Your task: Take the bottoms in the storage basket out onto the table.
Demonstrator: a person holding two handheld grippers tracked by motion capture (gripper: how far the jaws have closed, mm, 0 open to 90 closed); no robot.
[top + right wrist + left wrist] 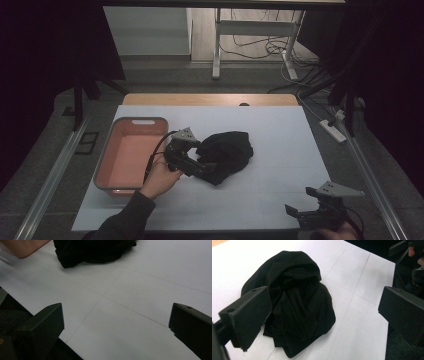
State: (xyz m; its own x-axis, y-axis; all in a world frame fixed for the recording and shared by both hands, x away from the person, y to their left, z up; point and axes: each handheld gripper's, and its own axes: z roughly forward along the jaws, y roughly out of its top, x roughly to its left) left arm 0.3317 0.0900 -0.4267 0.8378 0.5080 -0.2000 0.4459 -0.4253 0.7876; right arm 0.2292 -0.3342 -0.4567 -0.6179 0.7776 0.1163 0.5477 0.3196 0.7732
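High view: from above the near edge, facing forward and down over the whole table [280,130]. Left gripper view: close, aimed at the black cloth [294,302]. Right gripper view: low, near the edge; shared cloth [92,250] probably.

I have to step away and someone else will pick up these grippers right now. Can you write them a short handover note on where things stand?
Left gripper: jaws wide open, at the near-left edge of the black cloth; whether it touches the cloth cannot be told, and nothing is gripped.
Right gripper: open, holding nothing, near the front right corner of the white table, well away from the cloth.
Black cloth: crumpled in a heap mid-table, just right of the pink bin.
Pink bin: nothing inside it that can be seen.
Done: left gripper brought up to the cloth.
Left: probably close on the cloth and move it, likely toward the bin.
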